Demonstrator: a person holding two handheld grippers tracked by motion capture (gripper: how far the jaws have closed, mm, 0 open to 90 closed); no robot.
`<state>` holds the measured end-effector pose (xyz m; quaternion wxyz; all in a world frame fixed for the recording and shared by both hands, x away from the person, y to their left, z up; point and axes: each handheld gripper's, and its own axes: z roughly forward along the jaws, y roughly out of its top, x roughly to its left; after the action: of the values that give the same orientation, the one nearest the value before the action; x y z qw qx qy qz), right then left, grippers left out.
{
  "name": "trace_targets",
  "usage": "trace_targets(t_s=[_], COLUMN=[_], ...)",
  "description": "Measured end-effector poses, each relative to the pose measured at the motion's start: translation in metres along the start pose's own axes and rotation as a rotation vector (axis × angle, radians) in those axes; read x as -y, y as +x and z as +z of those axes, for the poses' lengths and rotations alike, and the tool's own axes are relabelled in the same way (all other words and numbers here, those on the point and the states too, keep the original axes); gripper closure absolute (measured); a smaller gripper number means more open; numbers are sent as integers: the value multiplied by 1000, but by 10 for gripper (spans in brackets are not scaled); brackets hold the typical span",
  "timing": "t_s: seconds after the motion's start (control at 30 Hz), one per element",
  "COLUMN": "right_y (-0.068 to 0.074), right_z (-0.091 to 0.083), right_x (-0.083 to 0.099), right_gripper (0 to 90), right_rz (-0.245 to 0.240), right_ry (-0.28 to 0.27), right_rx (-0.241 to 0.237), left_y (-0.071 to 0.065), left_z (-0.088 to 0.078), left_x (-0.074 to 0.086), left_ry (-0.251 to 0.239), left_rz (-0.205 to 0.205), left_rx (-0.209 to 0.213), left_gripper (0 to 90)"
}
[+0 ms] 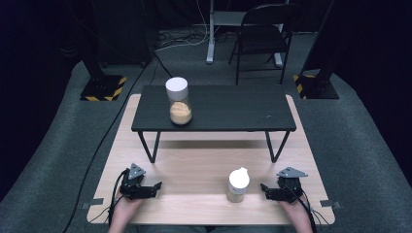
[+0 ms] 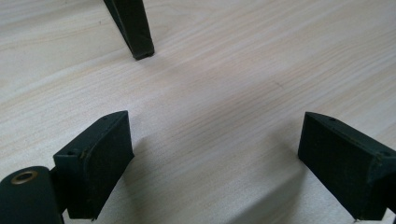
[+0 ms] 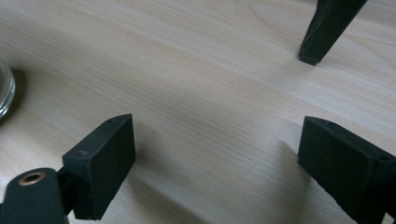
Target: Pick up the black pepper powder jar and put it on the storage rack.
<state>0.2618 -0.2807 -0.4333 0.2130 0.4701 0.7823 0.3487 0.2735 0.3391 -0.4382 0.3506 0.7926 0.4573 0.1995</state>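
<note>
Two glass jars with white lids hold tan grains. The taller jar (image 1: 179, 101) stands on the left end of a low black shelf (image 1: 228, 109). The smaller jar (image 1: 238, 185) stands on the wooden table (image 1: 194, 167) near the front, right of centre. My left gripper (image 1: 156, 188) rests on the table at front left, open, nothing between its jaws; in its own view the left gripper (image 2: 215, 122) frames bare wood. My right gripper (image 1: 265, 190) lies open just right of the smaller jar. From the right gripper (image 3: 217, 125), the jar's glass edge (image 3: 3, 91) shows at far left.
The black shelf stands on thin angled legs (image 2: 133, 28) (image 3: 329, 28) across the back half of the table. Beyond the table are a folding chair (image 1: 262, 36), dark stands with striped bases (image 1: 103, 88) and cables on the grey carpet.
</note>
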Motion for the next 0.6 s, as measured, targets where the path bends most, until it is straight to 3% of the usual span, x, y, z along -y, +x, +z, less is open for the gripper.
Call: trace_targets(t_s=[0.17, 0.6], right_y=[-6, -11], right_z=[-4, -26], right_x=[3, 11], right_gripper=[117, 124], right_rz=[32, 47], right_ry=[-16, -120], right_rx=[-26, -54], left_y=[0, 0], left_z=[0, 0], left_x=[0, 0], left_ry=[1, 2], left_rz=[-1, 1], left_rx=[0, 1], left_gripper=[88, 83])
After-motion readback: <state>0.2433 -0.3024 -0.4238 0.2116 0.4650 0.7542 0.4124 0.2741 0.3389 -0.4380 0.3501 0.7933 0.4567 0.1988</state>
